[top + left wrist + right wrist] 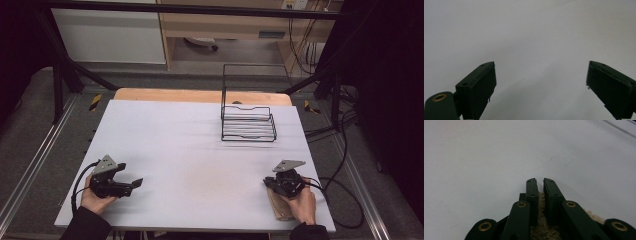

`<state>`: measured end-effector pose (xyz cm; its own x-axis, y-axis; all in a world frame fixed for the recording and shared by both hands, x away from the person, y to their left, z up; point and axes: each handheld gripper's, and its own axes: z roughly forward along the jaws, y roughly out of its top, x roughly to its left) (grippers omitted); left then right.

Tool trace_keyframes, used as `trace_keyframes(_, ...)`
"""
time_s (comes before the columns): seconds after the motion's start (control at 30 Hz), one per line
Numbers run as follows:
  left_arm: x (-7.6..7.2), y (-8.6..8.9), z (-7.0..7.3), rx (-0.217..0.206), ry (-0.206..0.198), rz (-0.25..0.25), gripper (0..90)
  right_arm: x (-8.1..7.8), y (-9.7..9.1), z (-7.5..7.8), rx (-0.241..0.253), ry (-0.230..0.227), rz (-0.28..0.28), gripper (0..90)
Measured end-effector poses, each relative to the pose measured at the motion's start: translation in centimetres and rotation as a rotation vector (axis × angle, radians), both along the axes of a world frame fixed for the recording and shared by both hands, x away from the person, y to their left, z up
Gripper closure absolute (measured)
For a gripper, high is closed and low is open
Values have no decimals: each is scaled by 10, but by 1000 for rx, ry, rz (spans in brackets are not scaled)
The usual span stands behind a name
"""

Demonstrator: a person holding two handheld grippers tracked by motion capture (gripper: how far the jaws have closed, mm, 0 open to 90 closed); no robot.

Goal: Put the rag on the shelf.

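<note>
My left tool [131,185] rests near the white counter's [200,150] near-left corner, jaws wide. My right tool [539,185] sits near-right, jaws narrow around a tan, rough-textured piece [541,220] (apparently pinched). A wire rack [248,122] stands far right.

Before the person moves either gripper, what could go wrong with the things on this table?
The right gripper seems shut on a thin tan pad near the table's front edge; a loose pinch may let it slip off. The cable behind that hand loops off the table and could snag. The wire rack looks light, so a bump might tip it.
</note>
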<state>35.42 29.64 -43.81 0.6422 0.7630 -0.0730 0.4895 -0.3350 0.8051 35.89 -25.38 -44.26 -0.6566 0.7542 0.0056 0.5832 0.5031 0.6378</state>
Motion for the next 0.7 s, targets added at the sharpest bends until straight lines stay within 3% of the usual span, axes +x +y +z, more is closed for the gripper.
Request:
trace_keyframes(0.2,0,0,0,1,-1,0,92,-1,-3,4,21,-1,-14,847)
trace_keyframes(0.47,0,0,0,2,-2,3,92,-3,-2,15,51,-52,-14,851)
trace_keyframes(0.7,0,0,0,6,-4,5,92,6,23,22,116,-55,37,853)
